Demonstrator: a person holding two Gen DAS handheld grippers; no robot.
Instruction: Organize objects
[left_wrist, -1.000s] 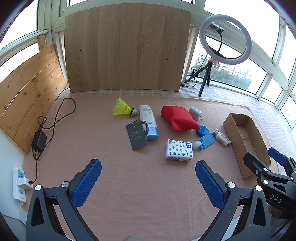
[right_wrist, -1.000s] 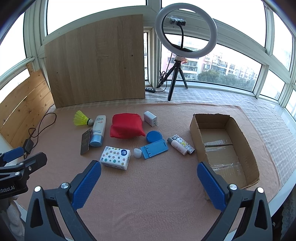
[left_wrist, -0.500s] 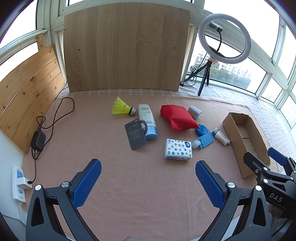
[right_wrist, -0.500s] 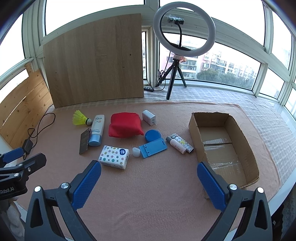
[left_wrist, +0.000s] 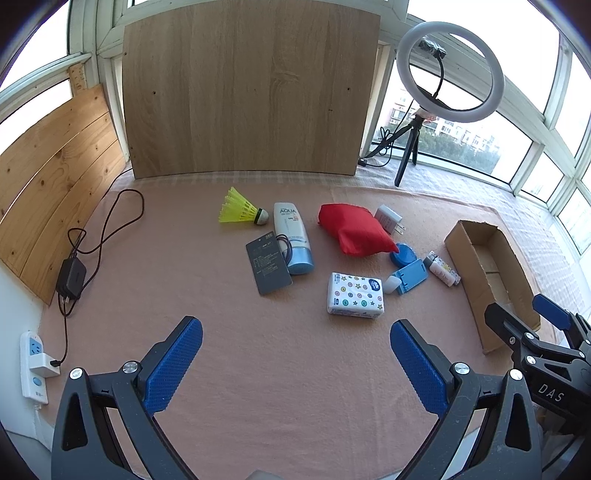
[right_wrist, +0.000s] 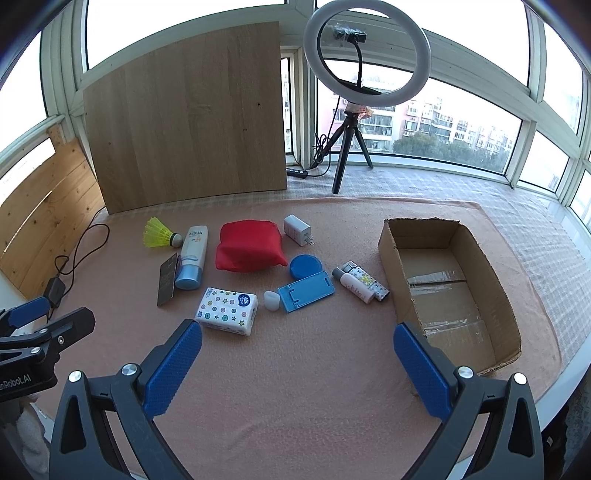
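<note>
Both claws gape open, empty; tissue pack lies just beyond right claw.

One cardboard box; eleven loose items, perhaps (one red pouch, two tubes).

Both tools look alike: the left gripper and right gripper have black angular frames with triangular cut-outs, silver screws at the joints, and blue textured fingers. White lettering reading "DAS" marks one frame.
</note>
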